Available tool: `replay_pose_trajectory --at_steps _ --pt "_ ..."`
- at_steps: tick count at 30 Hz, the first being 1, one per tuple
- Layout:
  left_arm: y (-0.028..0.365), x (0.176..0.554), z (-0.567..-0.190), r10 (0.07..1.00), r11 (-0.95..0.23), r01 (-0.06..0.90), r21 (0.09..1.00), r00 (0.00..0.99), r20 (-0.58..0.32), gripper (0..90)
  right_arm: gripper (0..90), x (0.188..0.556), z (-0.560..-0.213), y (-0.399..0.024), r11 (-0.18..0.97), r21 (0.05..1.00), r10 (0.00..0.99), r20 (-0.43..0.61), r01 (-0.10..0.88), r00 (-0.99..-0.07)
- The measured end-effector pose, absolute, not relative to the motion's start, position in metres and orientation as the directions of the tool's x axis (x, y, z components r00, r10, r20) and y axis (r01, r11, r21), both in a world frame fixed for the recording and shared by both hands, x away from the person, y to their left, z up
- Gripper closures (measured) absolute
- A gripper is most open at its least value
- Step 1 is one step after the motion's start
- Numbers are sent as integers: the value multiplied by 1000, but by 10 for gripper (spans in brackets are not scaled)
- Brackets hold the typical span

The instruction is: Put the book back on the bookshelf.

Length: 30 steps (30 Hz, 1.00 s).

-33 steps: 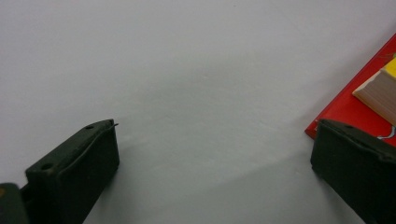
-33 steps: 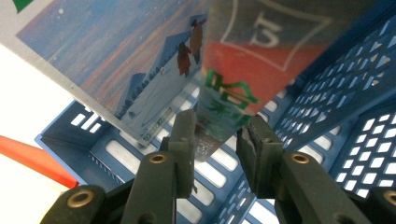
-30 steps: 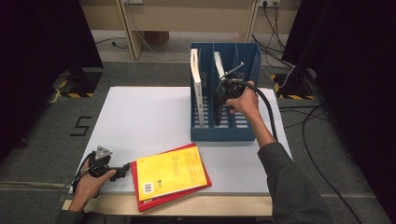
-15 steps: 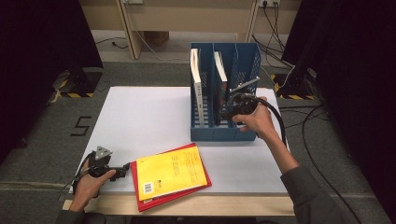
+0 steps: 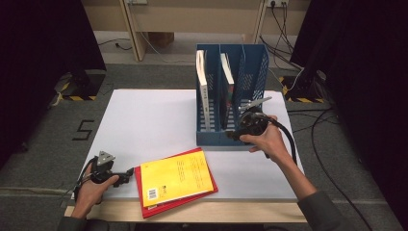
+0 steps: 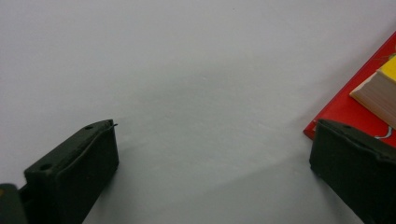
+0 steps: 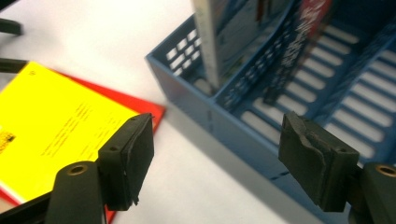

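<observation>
The blue file rack (image 5: 231,91) stands upright on the white tabletop (image 5: 154,120), toward its far right part, and serves here as the landmark. From the high view, two books stand in it: a white-spined book (image 5: 202,89) in the left compartment and a second book (image 5: 226,82) in the middle compartment; the right compartment shows its slotted wall.

The right gripper (image 5: 236,135) is held just in front of the rack's near right corner, touching nothing. Its jaws have just been opening, and in the right gripper view (image 7: 212,151) they stand wide apart with only tabletop and the rack's front wall (image 7: 201,105) between them. That view also shows what the high view cannot: the slotted floor of the rack and the lower edge of the white-spined book (image 7: 210,42) resting on it.

Well in front of the rack and to its left, a yellow book (image 5: 175,177) lies flat on a red book (image 5: 185,195), near the table's front edge. The left gripper (image 5: 129,172) rests on the table just left of this stack. The left gripper view (image 6: 210,154) shows its jaws spread wide over bare tabletop, with the red cover (image 6: 348,109) and the yellow book's page edge (image 6: 376,95) just beyond the right-hand jaw.
</observation>
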<state>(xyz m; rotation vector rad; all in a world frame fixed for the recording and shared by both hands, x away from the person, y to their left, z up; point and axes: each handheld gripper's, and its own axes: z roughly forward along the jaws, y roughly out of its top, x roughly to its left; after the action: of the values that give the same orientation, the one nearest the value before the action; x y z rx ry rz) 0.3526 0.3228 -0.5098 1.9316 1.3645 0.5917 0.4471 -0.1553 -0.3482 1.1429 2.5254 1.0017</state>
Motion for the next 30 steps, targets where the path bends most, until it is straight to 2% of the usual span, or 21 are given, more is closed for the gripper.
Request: replay_pose_trajectory --at_steps 3,5,9,11,12,13,14,16,17,19,20,25,30 --pt "323 353 -510 938 -212 625 751 345 -22 3 230 441 -356 -155 505 638 718 63 581 -693" --pt "323 353 -509 938 -213 626 751 345 -22 4 216 438 -361 -157 490 638 709 106 594 -697" --pt "323 352 -507 937 -213 627 749 348 -25 31 191 431 -370 -161 484 636 706 122 601 -698" --pt "324 350 -505 939 -206 622 755 342 -26 109 197 428 -374 -163 480 638 705 128 602 -698" --pt "325 349 -503 943 -201 621 758 333 -23 184 195 427 -376 -164 474 638 706 137 607 -695" --pt "325 348 -502 943 -201 619 759 332 -21 176 191 425 -378 -164 475 632 707 141 612 -693" --pt "325 347 -501 943 -199 617 762 332 -22 120 194 424 -379 -165 472 637 706 140 609 -694" --pt "324 345 -499 942 -200 609 768 336 -21 173 196 421 -382 -165 466 638 703 153 613 -694" --pt "324 344 -499 942 -199 609 768 334 -21 139 196 420 -383 -165 465 638 704 155 614 -693" --pt "323 342 -497 943 -210 608 766 334 -6 162 196 417 -386 -166 464 636 701 161 616 -695" --pt "322 341 -495 942 -214 605 767 337 -3 141 196 416 -386 -165 467 635 700 159 615 -696" --pt "319 336 -486 941 -218 588 779 340 6 149 203 411 -393 -167 446 630 695 203 636 -689" --pt "309 329 -480 924 -263 588 765 382 24 148 208 408 -403 -167 434 624 693 229 650 -683"
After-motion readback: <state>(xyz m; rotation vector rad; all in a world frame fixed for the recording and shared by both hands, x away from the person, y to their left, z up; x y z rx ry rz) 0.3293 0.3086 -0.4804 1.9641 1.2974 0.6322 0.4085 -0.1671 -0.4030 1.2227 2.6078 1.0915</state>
